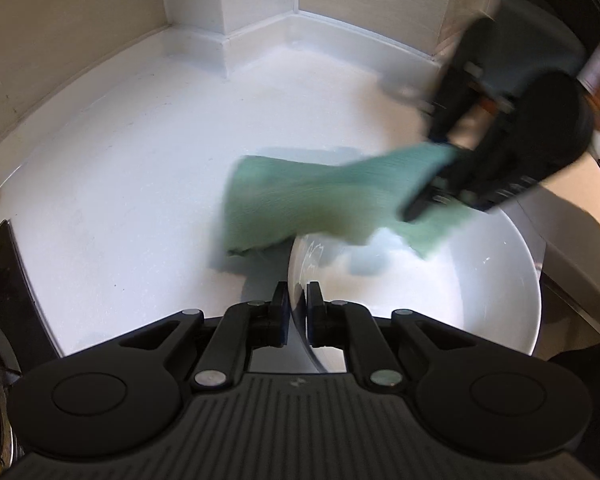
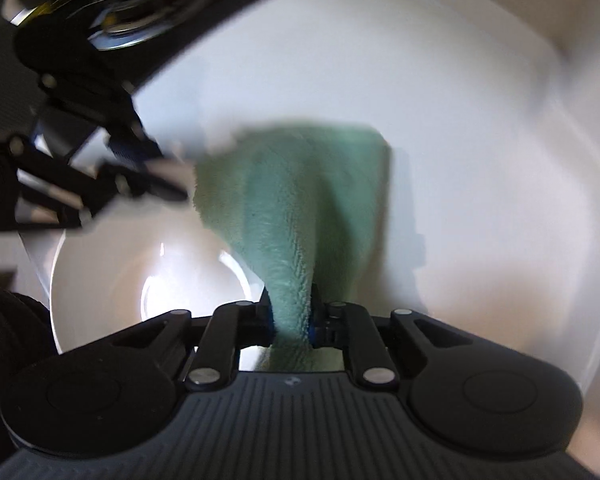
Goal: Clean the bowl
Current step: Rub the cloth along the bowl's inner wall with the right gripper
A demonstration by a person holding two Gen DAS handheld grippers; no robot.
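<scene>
A white bowl stands tilted on the white countertop at the lower right. My left gripper is shut on its near rim, one finger inside and one outside. A green cloth hangs over the bowl's far edge and onto the counter. From the upper right my right gripper comes down, blurred, shut on one end of the cloth. In the right wrist view the right gripper pinches a bunched fold of the cloth above the bowl. The left gripper shows at the left by the rim.
A black hob surface borders the counter on the left, with a shiny metal pan on it. A wall with a square pillar closes the back. On the right, beyond the bowl, runs the counter's edge.
</scene>
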